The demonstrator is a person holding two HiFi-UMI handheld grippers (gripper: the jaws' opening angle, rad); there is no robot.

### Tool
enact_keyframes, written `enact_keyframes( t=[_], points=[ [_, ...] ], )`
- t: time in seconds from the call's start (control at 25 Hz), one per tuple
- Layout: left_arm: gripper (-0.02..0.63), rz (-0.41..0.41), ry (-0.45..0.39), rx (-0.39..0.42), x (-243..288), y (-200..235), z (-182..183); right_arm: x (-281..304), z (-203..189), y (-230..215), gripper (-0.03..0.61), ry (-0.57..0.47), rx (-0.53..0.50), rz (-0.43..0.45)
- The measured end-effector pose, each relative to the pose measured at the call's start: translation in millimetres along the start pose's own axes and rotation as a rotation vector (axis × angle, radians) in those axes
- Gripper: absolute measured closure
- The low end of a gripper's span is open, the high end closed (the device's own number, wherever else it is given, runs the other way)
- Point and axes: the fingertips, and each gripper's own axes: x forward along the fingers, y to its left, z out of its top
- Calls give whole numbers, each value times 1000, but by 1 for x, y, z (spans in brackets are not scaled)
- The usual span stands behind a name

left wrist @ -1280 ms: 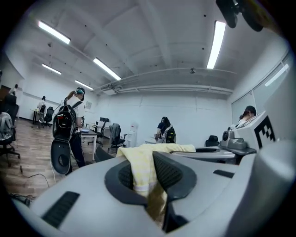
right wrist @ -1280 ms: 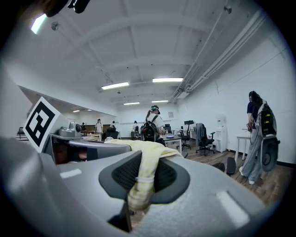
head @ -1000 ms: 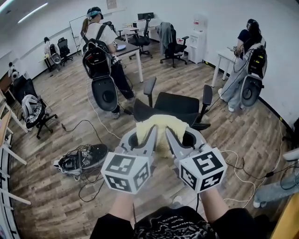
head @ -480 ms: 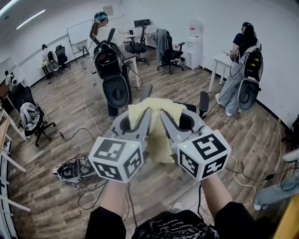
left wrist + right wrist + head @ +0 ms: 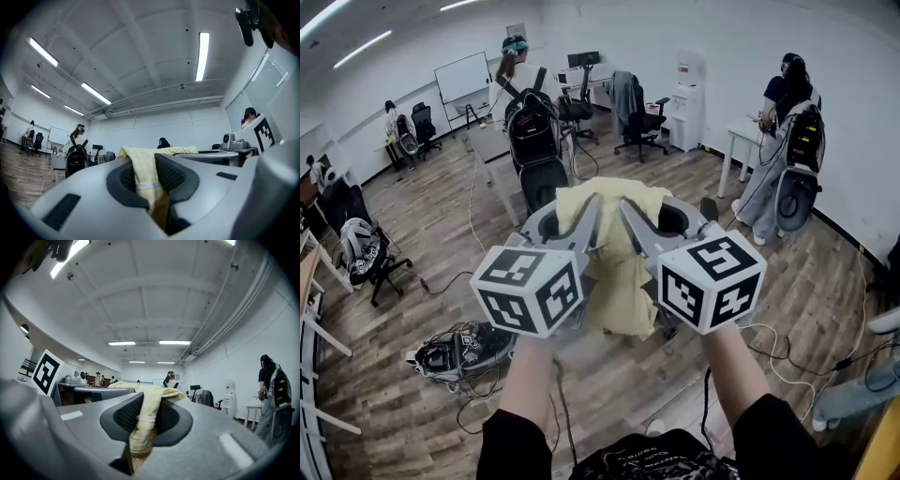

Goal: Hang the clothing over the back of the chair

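A pale yellow checked garment hangs between my two grippers, held up in front of me at about chest height. The left gripper is shut on one top corner, and the cloth is pinched between its dark pads. The right gripper is shut on the other corner, where the fabric bunches between its pads. Both grippers point roughly level, side by side. The black office chair is almost wholly hidden behind the hanging cloth; only one armrest shows at the right.
A person with a backpack stands beyond the chair by a grey desk. Another person stands at a white table on the right. A black bag and cables lie on the wooden floor at the left. More office chairs stand at the back.
Both grippers have risen together with the yellow garment, which now hangs free. The chair's seat and back, visible before, are now covered by the cloth.
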Motion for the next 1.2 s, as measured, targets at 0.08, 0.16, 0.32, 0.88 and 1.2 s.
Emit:
enact_keyframes(
  t=[0.08, 0.16, 0.32, 0.88, 1.2],
  points=[
    [558, -1, 2, 4, 7, 4, 7, 6, 6, -5, 526, 3, 7, 7],
    [558, -5, 1, 1, 18, 6, 14, 11, 15, -13, 526, 10, 14, 17],
    [558, 1, -13, -5, 39, 15, 31, 26, 32, -30, 526, 1, -9, 8],
    [558, -36, -68, 23, 112, 22, 70, 55, 72, -93, 526, -59, -89, -42],
    [558, -19, 39, -37, 118, 29, 1, 58, 6, -101, 526, 47, -21, -39]
  ],
)
